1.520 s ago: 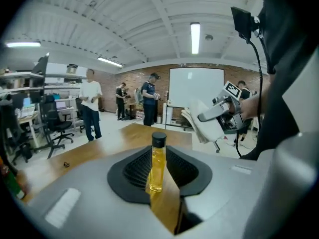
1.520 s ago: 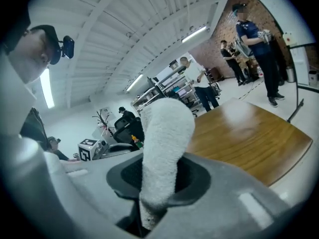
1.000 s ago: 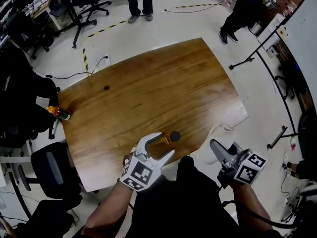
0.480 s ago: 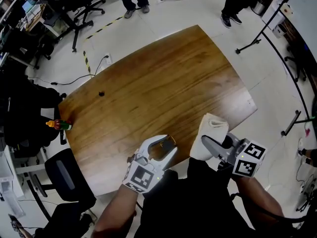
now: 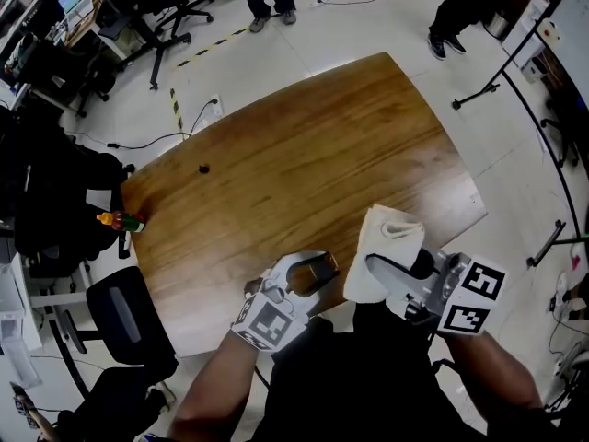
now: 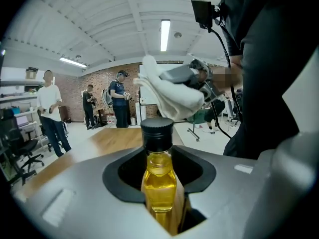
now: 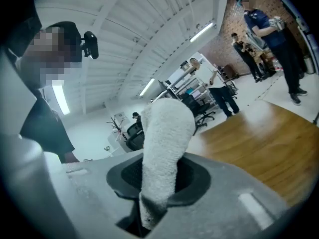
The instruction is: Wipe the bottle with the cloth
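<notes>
A small bottle (image 5: 318, 270) of yellow liquid with a black cap stands between the jaws of my left gripper (image 5: 308, 274) at the near edge of the wooden table (image 5: 304, 155). Those jaws have just been closing and now grip it. In the left gripper view the bottle (image 6: 159, 183) is upright between the jaws, its cap above them. My right gripper (image 5: 388, 270) is shut on a white cloth (image 5: 382, 238), held up just right of the bottle. The cloth (image 7: 162, 148) sticks up from the right jaws. From the left gripper's camera the cloth (image 6: 169, 93) hangs close behind the cap.
A small orange-capped bottle (image 5: 120, 220) lies at the table's left corner. A small dark object (image 5: 203, 168) sits on the table's far left part. Office chairs (image 5: 120, 320) stand left of the table. People stand on the floor beyond the far edge.
The left jaws, wide around the bottle a second ago, have closed on it. The right gripper has brought the cloth up from the table's right edge to beside the bottle.
</notes>
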`<state>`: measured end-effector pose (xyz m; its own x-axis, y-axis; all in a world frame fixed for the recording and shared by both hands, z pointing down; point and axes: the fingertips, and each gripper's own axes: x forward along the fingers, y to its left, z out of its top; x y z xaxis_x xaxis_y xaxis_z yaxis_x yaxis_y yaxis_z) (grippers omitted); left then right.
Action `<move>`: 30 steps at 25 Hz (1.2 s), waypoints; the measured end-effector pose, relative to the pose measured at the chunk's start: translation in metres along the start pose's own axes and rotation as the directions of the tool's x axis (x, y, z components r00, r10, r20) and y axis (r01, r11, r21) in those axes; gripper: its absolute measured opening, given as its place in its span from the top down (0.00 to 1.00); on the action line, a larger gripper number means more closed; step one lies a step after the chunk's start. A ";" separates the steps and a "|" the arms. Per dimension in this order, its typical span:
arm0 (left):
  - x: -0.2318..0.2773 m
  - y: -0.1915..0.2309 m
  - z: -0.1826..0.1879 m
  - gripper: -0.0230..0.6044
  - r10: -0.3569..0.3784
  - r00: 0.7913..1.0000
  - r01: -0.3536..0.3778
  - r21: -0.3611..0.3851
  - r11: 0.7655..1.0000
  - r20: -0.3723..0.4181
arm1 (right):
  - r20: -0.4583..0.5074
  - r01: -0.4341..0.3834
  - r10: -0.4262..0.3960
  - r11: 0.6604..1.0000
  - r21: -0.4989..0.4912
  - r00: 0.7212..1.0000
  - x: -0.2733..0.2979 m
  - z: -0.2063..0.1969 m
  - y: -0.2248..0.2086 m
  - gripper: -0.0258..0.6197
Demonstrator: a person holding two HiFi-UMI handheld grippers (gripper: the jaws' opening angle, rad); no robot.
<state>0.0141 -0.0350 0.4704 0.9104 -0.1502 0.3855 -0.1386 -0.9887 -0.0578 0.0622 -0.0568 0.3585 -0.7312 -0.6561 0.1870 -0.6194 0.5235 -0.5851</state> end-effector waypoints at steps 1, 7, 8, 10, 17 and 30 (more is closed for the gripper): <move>-0.001 0.000 -0.001 0.69 -0.007 1.000 0.007 0.005 1.000 0.001 | 0.007 -0.044 0.044 0.999 -0.019 0.999 0.014 0.007 0.014 0.85; -0.003 -0.003 -0.004 0.69 -0.036 0.999 0.036 0.023 0.999 0.002 | -0.099 -0.103 0.073 0.934 -0.341 0.992 0.079 -0.010 0.051 0.85; -0.003 -0.003 -0.004 0.69 -0.040 0.999 0.040 0.021 0.999 0.005 | -0.126 -0.091 0.044 0.913 -0.397 0.991 0.081 -0.016 0.051 0.85; -0.005 -0.002 -0.004 0.69 -0.047 0.999 0.047 0.021 0.999 0.008 | -0.180 -0.076 -0.010 0.881 -0.467 0.984 0.085 -0.028 0.047 0.85; -0.011 0.001 -0.005 0.69 -0.058 0.998 0.057 0.031 0.998 0.014 | -0.173 -0.069 -0.032 0.837 -0.543 0.984 0.091 -0.037 0.039 0.85; -0.013 0.005 0.007 0.69 -0.066 0.998 0.067 0.033 0.997 -0.024 | 0.121 0.208 -0.205 0.978 -0.012 0.971 0.023 -0.014 -0.083 0.85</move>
<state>0.0040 -0.0383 0.4582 0.9078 -0.0842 0.4108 -0.0645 -0.9960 -0.0618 0.0931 -0.1075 0.4227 -0.5487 -0.8102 0.2064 -0.7611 0.3819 -0.5242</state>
